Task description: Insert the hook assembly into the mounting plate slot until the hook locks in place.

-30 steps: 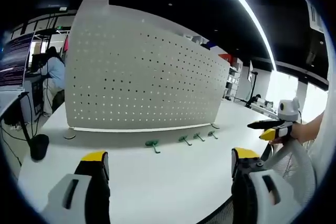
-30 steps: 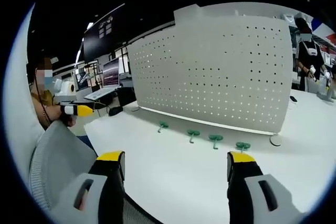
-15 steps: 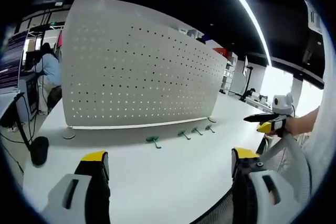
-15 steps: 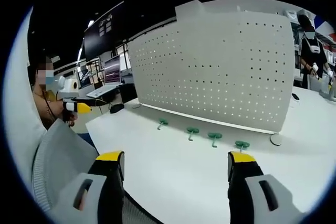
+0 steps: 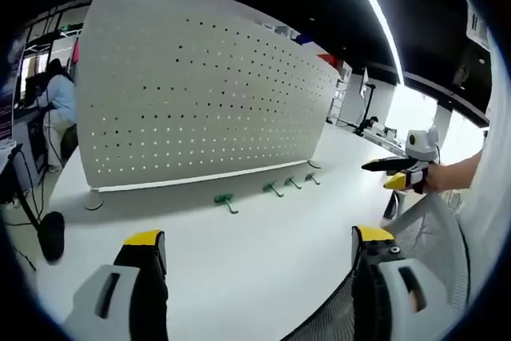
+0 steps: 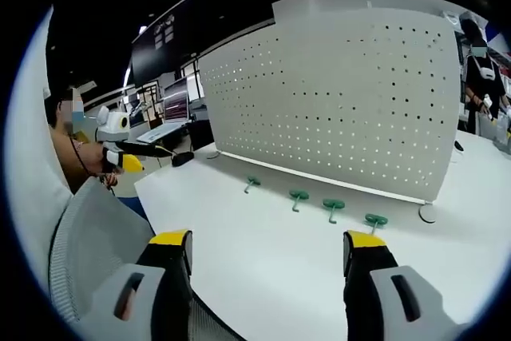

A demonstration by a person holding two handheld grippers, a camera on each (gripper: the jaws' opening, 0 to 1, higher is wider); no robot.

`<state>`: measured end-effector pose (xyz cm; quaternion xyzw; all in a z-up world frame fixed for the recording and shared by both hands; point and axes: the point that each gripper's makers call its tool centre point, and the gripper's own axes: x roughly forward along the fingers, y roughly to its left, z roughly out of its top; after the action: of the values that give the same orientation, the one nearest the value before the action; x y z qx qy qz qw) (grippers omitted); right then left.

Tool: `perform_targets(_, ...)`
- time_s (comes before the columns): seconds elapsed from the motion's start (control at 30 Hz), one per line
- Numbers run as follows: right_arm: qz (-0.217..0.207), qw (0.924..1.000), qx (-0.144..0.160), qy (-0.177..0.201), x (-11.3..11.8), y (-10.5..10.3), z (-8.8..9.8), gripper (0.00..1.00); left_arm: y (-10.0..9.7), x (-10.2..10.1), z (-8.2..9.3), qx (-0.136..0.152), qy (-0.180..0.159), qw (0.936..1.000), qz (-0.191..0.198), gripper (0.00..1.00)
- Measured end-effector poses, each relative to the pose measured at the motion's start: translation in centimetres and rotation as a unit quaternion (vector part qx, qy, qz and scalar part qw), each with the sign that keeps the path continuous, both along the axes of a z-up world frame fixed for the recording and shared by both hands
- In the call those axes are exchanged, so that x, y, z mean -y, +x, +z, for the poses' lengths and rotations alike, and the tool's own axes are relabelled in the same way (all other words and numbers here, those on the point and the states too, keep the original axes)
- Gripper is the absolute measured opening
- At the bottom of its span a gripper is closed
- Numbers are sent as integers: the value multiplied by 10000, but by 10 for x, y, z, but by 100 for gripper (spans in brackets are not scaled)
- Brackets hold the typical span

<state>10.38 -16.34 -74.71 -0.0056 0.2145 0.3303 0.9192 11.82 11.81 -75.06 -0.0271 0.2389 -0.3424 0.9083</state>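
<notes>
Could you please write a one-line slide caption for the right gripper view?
Open right gripper faces four green hooks lying on the white table before the upright pegboard.

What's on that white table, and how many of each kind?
Green hooks: 4, lying in a row on the table
White pegboard: 1, standing upright behind the hooks
Total: 5

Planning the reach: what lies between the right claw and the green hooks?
In the right gripper view, bare white table lies between the right claw and the four green hooks.
</notes>
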Motion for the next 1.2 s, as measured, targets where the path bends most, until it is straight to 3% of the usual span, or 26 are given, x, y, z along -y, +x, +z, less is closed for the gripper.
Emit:
perform_targets(0.13, 50, 10000, -43, 8, 0, 3, -1, 75, 6, 6, -2, -147, 19, 9998, -162, 100)
perform_targets(0.57, 344, 9992, -185, -127, -12, 5, -7, 74, 28, 15, -20, -416, 612, 9928, -937, 99)
perform_targets(0.93, 500, 9982, -261, -182, -17, 3, -10, 74, 49, 21, -29, -539, 1109, 9808, -1508, 99)
perform_targets(1.2, 540, 9978, -317, -195, -18, 1, -14, 74, 58, 26, -39, -613, 1529, 9626, -2152, 98)
